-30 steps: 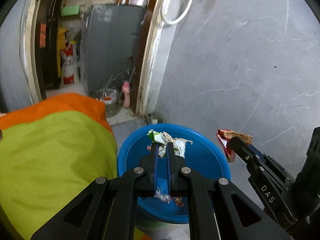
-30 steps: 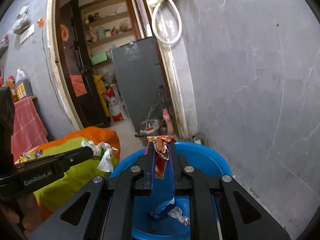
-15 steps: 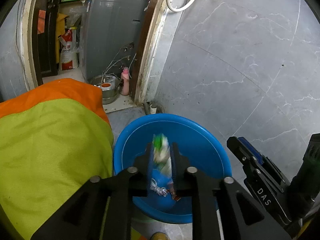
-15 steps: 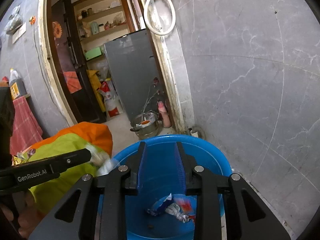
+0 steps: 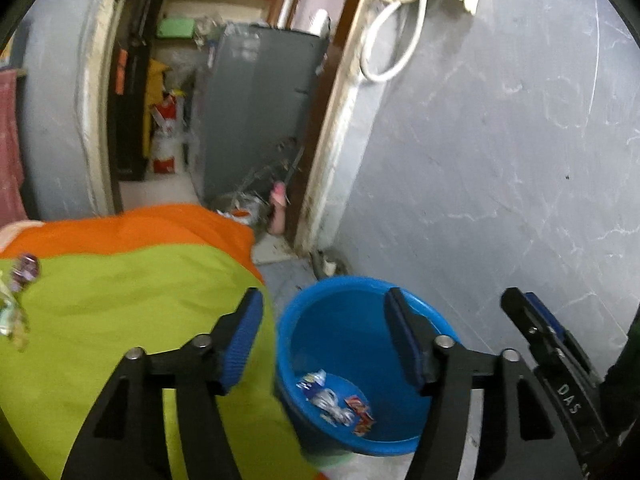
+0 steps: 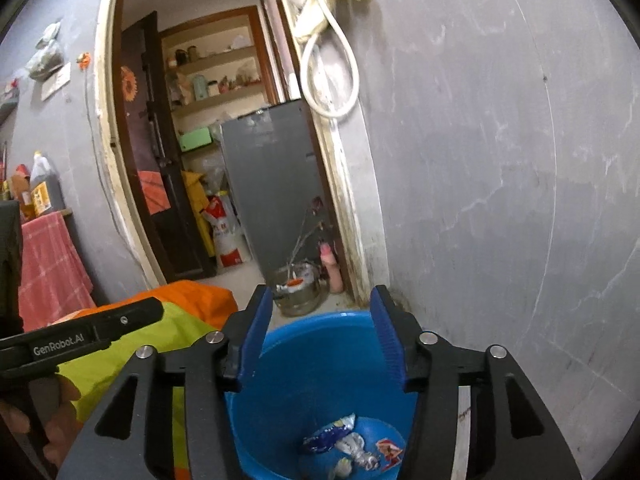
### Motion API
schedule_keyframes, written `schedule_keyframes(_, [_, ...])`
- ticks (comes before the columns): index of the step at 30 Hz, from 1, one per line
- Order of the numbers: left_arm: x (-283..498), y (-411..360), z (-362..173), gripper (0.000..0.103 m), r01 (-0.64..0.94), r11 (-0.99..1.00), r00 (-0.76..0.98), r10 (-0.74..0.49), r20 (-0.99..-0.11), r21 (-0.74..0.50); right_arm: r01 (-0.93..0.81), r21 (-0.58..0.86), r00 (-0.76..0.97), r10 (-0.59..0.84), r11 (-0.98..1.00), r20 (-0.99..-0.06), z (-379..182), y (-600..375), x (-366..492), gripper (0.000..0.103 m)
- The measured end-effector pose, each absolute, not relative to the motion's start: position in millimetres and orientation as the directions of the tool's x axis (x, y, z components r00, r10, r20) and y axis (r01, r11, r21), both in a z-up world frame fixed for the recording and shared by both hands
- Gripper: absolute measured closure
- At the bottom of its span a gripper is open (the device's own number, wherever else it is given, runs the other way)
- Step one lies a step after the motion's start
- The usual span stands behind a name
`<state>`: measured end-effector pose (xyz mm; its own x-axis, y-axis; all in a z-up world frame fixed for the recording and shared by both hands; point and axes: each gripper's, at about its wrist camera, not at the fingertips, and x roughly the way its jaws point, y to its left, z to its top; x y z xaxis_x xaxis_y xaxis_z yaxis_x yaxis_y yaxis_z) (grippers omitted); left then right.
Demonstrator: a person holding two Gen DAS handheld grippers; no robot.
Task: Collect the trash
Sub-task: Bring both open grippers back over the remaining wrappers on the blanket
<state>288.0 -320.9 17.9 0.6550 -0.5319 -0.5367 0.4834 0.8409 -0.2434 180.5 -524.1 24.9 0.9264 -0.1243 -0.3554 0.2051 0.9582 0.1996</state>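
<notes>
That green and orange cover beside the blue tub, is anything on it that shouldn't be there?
Yes. A few crumpled wrappers lie on the green and orange cover at its far left edge, apart from the wrappers in the tub at the bottom of the blue tub. Nothing looks spilled or broken.

Left gripper (image 5: pixel 324 330) over blue bucket (image 5: pixel 404 446), jaws just opened, nothing between pads. Crumpled wrappers (image 5: pixel 338 402) lie on bucket bottom. Green-and-orange cloth (image 5: pixel 132 300) just left of bucket. Right gripper (image 5: pixel 554 354) at right edge, beside grey wall (image 5: pixel 500 152).
</notes>
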Motion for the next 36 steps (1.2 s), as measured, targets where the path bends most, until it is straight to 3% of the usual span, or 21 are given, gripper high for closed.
schedule_keyframes(2, [283.3, -308.8, 26.6, 0.032, 0.474, 0.850, 0.682, -0.519, -0.515, -0.229, 0.196, 0.196, 0.933, -0.121, 0.961, -0.339, 32.6, -517.9, 177.7, 0.048])
schedule_keyframes(4, [275.9, -293.4, 36.5, 0.017, 0.454, 0.867, 0.722, -0.493, -0.485, -0.206, 0.185, 0.194, 0.940, -0.116, 0.964, -0.320, 41.5, -511.1, 174.7, 0.031])
schedule_keyframes(7, [264.3, -271.8, 47.5, 0.007, 0.432, 0.883, 0.767, -0.466, -0.442, -0.182, 0.152, 0.199, 0.955, -0.093, 0.968, -0.281, 54.9, -499.7, 167.3, 0.024])
schedule_keyframes(10, [255.3, -250.6, 55.3, 0.004, 0.412, 0.895, 0.792, -0.445, -0.419, -0.172, 0.119, 0.184, 0.962, -0.068, 0.976, -0.263, 68.2, -485.4, 164.3, 0.019])
schedule_keyframes(13, [245.8, -224.8, 64.3, 0.003, 0.387, 0.906, 0.818, -0.422, -0.391, -0.170, 0.088, 0.178, 0.971, -0.045, 0.980, -0.234, 80.0, -470.1, 161.0, 0.001])
schedule_keyframes(24, [227.6, -136.6, 85.0, 0.002, 0.280, 0.945, 0.884, -0.322, -0.339, -0.169, -0.037, 0.140, 0.979, 0.063, 0.989, -0.192, 104.9, -397.1, 162.5, 0.000])
schedule_keyframes(36, [228.6, -31.7, 77.2, 0.002, 0.120, 0.980, 0.921, -0.168, -0.351, -0.156, -0.149, 0.127, 0.964, 0.173, 0.981, -0.202, 101.7, -307.6, 188.2, 0.000])
